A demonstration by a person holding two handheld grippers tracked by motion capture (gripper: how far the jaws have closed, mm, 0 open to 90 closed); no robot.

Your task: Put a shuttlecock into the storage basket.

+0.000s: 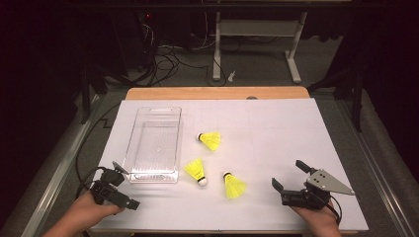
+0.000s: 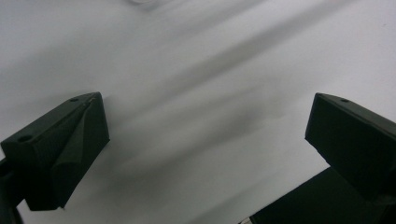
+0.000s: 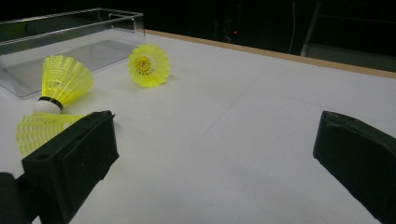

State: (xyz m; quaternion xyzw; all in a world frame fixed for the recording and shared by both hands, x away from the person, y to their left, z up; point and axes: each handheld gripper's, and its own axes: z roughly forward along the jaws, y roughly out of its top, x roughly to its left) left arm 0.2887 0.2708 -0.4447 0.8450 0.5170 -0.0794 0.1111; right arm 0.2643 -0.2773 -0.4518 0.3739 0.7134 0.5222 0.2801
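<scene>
Both grippers sit nearest the camera at the near edge of the table (image 1: 276,123), a white sheet that carries everything. Largest on it is the clear plastic tray (image 1: 174,143), lying lengthwise from the far edge toward the near-left corner and holding nothing. Next come 3 yellow shuttlecocks lying on their sides just right of the tray: the far shuttlecock (image 1: 210,140) toward the table's middle, the middle shuttlecock (image 1: 196,171) beside the tray's near-right corner, and the near shuttlecock (image 1: 232,185) closest to the near edge. The near shuttlecock lies to the left of the right gripper (image 1: 291,175), its long axis running roughly from far-left to near-right, cork at the far-left end and skirt opening toward the near edge. The right gripper is plainly nearer to it than the left gripper (image 1: 121,185), which rests at the near-left corner by the tray's near end. Judging from this, the right hand would reach leftward across the near edge to take it. In the right gripper view the jaws stand wide apart, released and holding nothing, with the near shuttlecock's skirt peeking past the left jaw. The left gripper view shows its jaws equally spread over bare white surface, gripping nothing.
</scene>
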